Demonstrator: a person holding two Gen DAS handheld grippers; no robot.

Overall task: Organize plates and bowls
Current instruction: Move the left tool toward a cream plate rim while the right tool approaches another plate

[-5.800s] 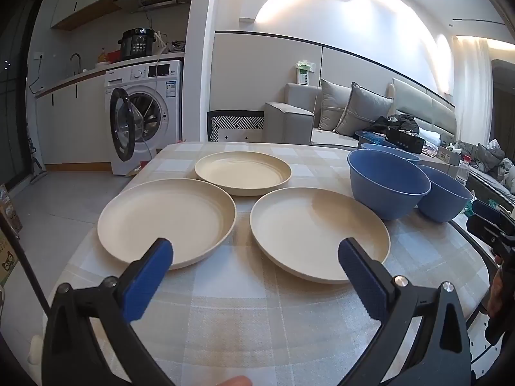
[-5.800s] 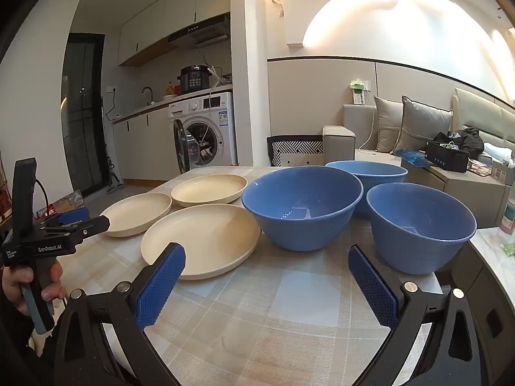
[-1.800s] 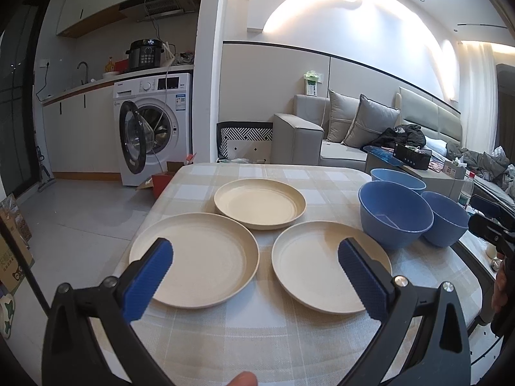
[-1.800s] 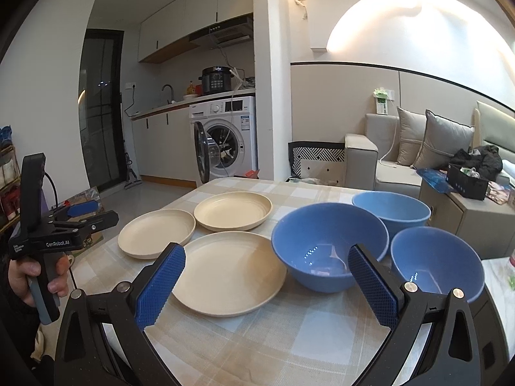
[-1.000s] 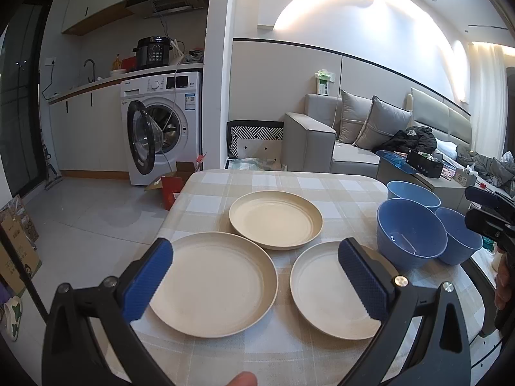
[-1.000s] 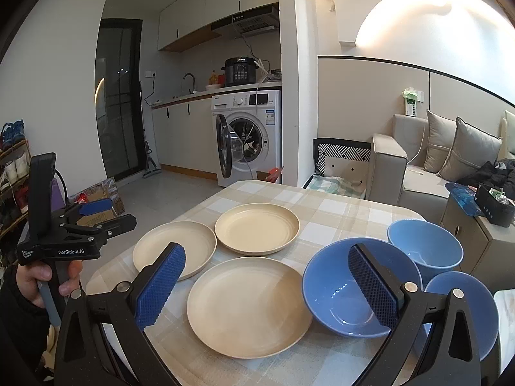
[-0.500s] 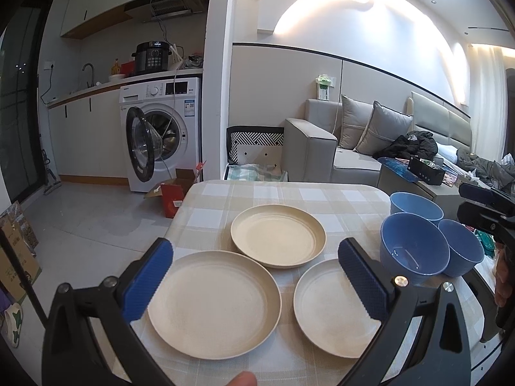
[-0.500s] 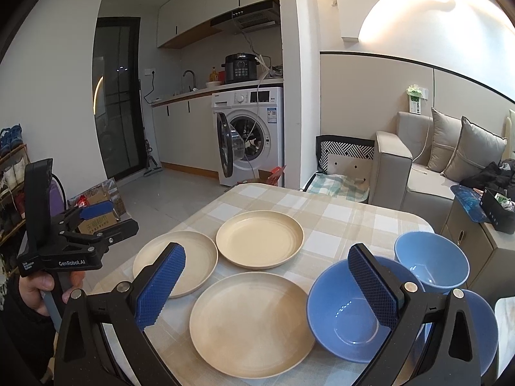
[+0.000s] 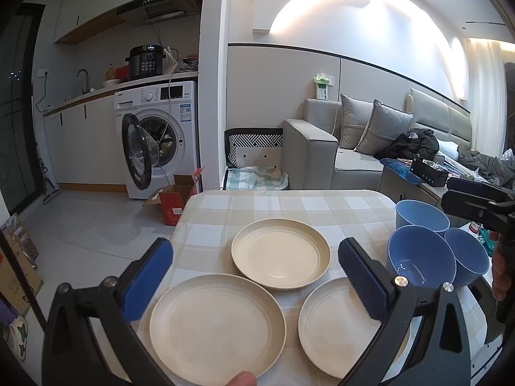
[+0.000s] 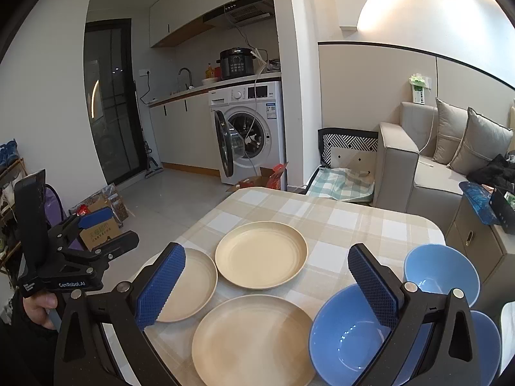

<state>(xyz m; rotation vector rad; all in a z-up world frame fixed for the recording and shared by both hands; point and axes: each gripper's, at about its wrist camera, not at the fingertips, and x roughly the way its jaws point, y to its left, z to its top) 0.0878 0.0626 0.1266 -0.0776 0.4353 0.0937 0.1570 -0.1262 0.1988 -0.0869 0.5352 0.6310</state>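
Cream plates [image 9: 280, 252] are lying unstacked at centre frame on the checked worktop [image 9: 257, 204], blue bowls [image 9: 421, 262] clustering at right; left claw [image 9: 254, 278] and right claw [image 10: 265, 284] are hovering released above, seemingly surveying before stacking.

We are seeing three cream plates sitting flat, upright, empty: far plate [image 9: 280, 253], near-left plate [image 9: 217, 323], near-right plate [image 9: 334, 321], forming triangle, rims close together. Three blue bowls are clustering right of plates, upright: big bowl [image 9: 421, 262], far bowl [image 9: 421, 213], rightmost bowl [image 9: 470, 256], sides seemingly touching.
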